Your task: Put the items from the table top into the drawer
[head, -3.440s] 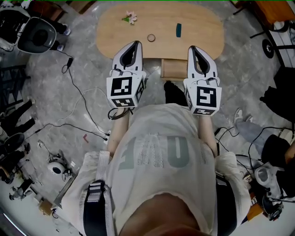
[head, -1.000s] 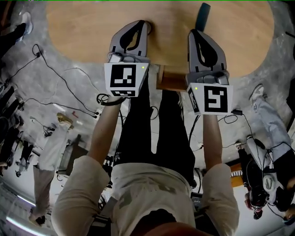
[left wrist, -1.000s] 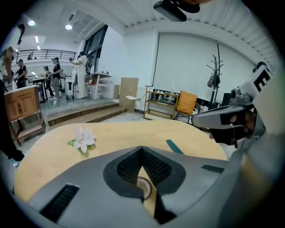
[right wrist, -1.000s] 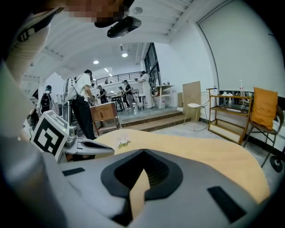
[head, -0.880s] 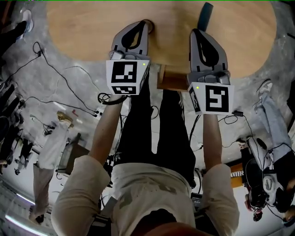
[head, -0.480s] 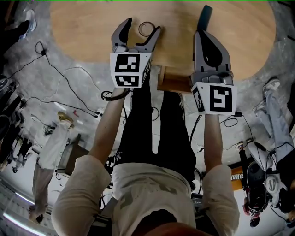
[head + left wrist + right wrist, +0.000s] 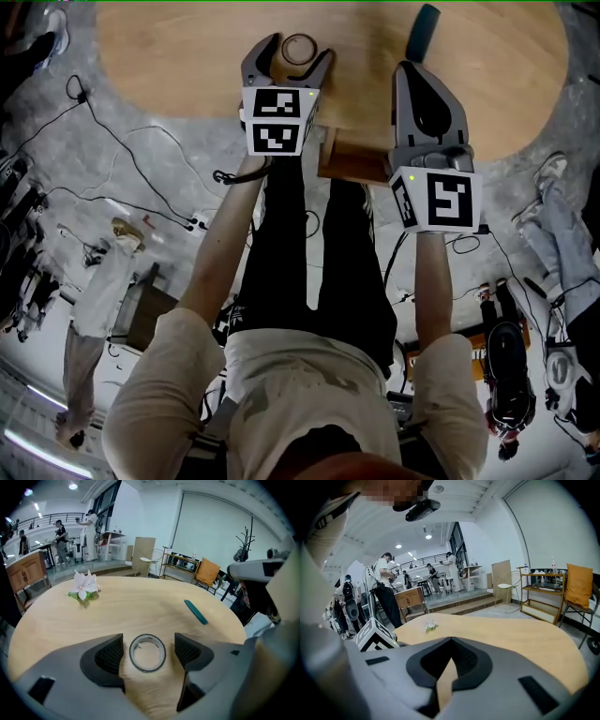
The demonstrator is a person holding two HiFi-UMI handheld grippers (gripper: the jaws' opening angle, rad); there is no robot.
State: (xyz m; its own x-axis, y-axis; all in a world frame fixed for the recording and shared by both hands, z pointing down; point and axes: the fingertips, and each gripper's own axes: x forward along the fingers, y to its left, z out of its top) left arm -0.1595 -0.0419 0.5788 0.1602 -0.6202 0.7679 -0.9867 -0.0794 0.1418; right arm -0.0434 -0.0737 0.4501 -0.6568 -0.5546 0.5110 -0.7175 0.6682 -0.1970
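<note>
A small grey tape ring (image 7: 301,47) (image 7: 147,652) lies flat on the oval wooden table (image 7: 169,56). My left gripper (image 7: 298,51) (image 7: 148,645) is lowered over it with its jaws still opening. The ring sits between the ribbed pads (image 7: 110,654) with a gap on each side. A teal bar (image 7: 423,19) (image 7: 195,611) lies farther right, just beyond my right gripper (image 7: 409,67) (image 7: 450,640), which is shut on nothing. A white flower (image 7: 83,585) (image 7: 430,625) rests at the table's far left. The wooden drawer (image 7: 352,161) juts out under the near edge between my arms.
Cables trail over the grey floor (image 7: 131,169) to the left of my legs. Chairs, a shelf and a coat stand (image 7: 246,545) stand beyond the table. Several people (image 7: 386,592) are at benches in the background.
My left gripper went from shut to open and dropped forward, so that its jaws now stand on either side of the tape ring. The right gripper edged slightly and stayed shut.
</note>
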